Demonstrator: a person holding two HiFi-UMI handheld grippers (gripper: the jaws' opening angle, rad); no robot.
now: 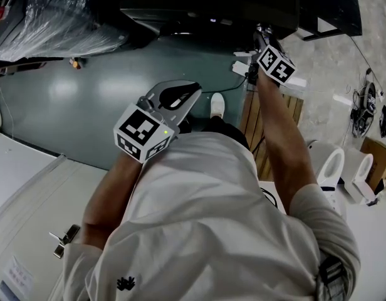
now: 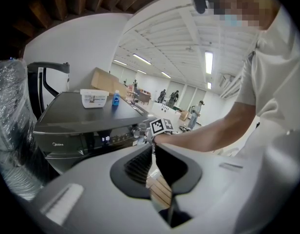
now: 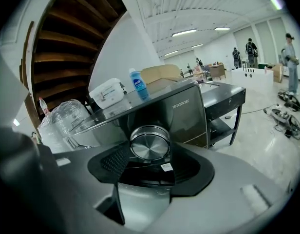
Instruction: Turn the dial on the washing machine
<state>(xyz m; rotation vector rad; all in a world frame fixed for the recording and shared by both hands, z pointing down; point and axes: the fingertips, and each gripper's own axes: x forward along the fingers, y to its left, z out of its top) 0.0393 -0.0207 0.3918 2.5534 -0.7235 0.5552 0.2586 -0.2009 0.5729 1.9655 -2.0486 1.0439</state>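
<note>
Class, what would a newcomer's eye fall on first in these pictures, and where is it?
The silver dial on the washing machine, gripped by the right hand-held gripper. Then the blue bottle and white tub on its top. The left hand-held gripper hangs shut, short of it.

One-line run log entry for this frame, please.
left gripper: shut, empty | right gripper: closed on dial | phase: dial of washing machine grasped
</note>
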